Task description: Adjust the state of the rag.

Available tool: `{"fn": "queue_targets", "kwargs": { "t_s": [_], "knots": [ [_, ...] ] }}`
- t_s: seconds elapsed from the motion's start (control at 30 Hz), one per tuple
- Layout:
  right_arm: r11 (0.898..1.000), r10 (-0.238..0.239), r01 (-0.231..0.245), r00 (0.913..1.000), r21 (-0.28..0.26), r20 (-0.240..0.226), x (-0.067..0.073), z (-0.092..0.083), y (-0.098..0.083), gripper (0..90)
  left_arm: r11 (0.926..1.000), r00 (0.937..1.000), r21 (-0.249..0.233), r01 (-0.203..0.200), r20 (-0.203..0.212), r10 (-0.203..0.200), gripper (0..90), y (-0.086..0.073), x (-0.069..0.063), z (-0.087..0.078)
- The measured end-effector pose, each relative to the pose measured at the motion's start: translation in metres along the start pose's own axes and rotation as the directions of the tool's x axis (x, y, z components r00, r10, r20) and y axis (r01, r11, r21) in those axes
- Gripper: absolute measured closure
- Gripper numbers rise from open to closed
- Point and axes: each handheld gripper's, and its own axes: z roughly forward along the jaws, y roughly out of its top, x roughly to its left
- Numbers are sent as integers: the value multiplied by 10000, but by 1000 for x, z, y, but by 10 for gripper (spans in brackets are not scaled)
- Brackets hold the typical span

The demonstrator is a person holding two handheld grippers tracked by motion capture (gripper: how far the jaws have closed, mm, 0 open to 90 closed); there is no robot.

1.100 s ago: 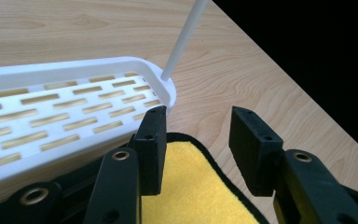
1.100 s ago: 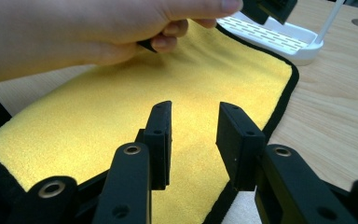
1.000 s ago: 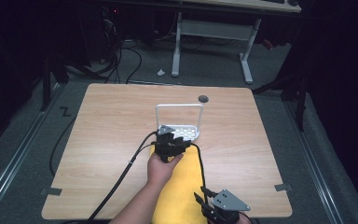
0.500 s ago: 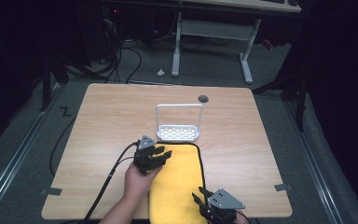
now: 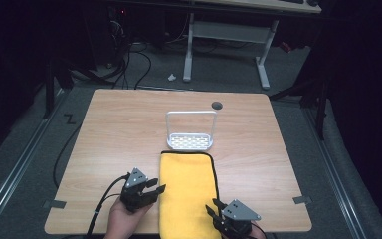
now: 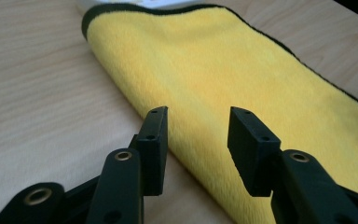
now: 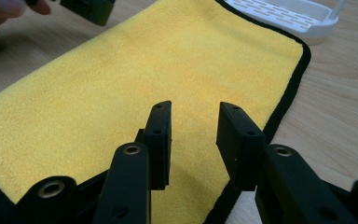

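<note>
High view: a yellow microfibre cloth [image 5: 187,191] with a dark bound edge, folded into a long strip, lies on a wooden table [image 5: 109,134]. The left gripper [image 5: 151,190], held in a hand [image 5: 122,224], hovers just beside the cloth's left fold, jaws apart and empty. The right gripper [image 5: 212,208] sits at the cloth's near right edge, jaws likewise apart. Beyond both grippers, touching or nearly touching the cloth's far end, stands a white slotted tray with a hoop handle [image 5: 191,141]; a dark round grommet [image 5: 217,105] lies farther still. Room: dim, grey floor, cables [image 5: 124,59], legs of a second desk [image 5: 229,35]. Left gripper view: jaws spread, nothing between them, the folded edge of the cloth [image 6: 223,79] directly ahead and below the fingertips. Right gripper view: jaws spread over the cloth [image 7: 168,70], its dark hem just right of the fingertips, the tray [image 7: 289,16] ahead. Judgement: the step in hand looks like lining up for a grasp on the cloth, perhaps for another fold; the next move calls for lowering each gripper so one jaw slips beneath the edge, then closing on all layers.
</note>
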Motion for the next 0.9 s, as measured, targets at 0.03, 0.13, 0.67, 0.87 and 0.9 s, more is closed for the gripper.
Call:
{"fn": "queue_targets", "kwargs": {
  "t_s": [0.03, 0.13, 0.67, 0.87, 0.9],
  "knots": [
    [10000, 53, -53, 10000, 57, 17, 0, 0, 0, 663, 10000, 10000, 7, 17, 30, -17, 578, -3, 0, -2],
    [9999, 65, -66, 10000, 149, 34, 0, 3, -1, 663, 9997, 9995, 71, 226, 236, -227, 576, -11, 0, -4],
    [9984, 300, -309, 9994, 470, 198, -9, 12, -4, 668, 9995, 9992, 160, -267, 297, 263, 585, -11, -11, 2],
    [9983, 360, -369, 9991, 459, 206, -18, 22, 2, 712, 9983, 9975, 147, -569, 419, 563, 676, -4, -19, 10],
    [9982, 351, -361, 9991, 477, 221, -20, 24, 4, 719, 9977, 9970, 164, -658, 430, 651, 703, -2, -20, 12]
  ]
}}
